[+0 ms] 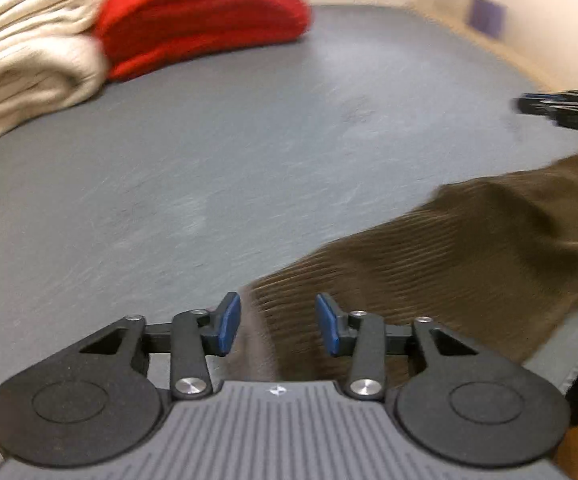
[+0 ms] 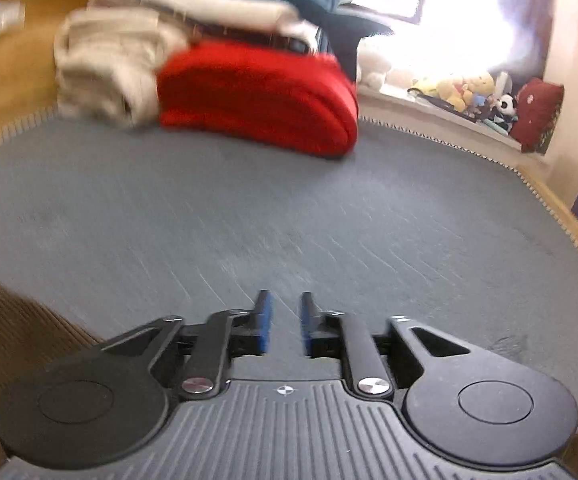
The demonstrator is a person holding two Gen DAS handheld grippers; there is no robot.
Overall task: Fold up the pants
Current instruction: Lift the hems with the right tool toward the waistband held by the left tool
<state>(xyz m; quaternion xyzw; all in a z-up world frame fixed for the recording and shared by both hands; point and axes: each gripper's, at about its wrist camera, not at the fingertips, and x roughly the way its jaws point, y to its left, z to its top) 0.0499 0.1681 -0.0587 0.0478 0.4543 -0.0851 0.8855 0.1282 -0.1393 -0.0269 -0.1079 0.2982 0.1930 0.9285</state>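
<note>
Left wrist view shows our left gripper [image 1: 277, 322] low over the gray bed mat [image 1: 209, 168]. Its blue pads [image 1: 229, 322] are spread apart, so it is open and holds nothing. The brown corduroy pants [image 1: 449, 256] lie on the mat in front of it and off to the right. One edge of the pants sits in the gap between the two pads, but the pads do not squeeze it. At the far right edge of this view we see a dark bit of our right gripper [image 1: 565, 110], above the pants. It is blurry.

Right wrist view shows our right gripper [image 2: 286, 320] over the bare mat [image 2: 289, 208]. Its pads have a small gap between them and nothing is in the gap. The pants [image 2: 13, 320] peek in at the lower left corner, well apart from the pads.

At the far end of the mat we see a folded red blanket [image 2: 261, 100]. Just beside it is a stack of cream blankets [image 2: 109, 68]. Some stuffed toys [image 2: 473, 92] sit on a ledge by the bright window.
</note>
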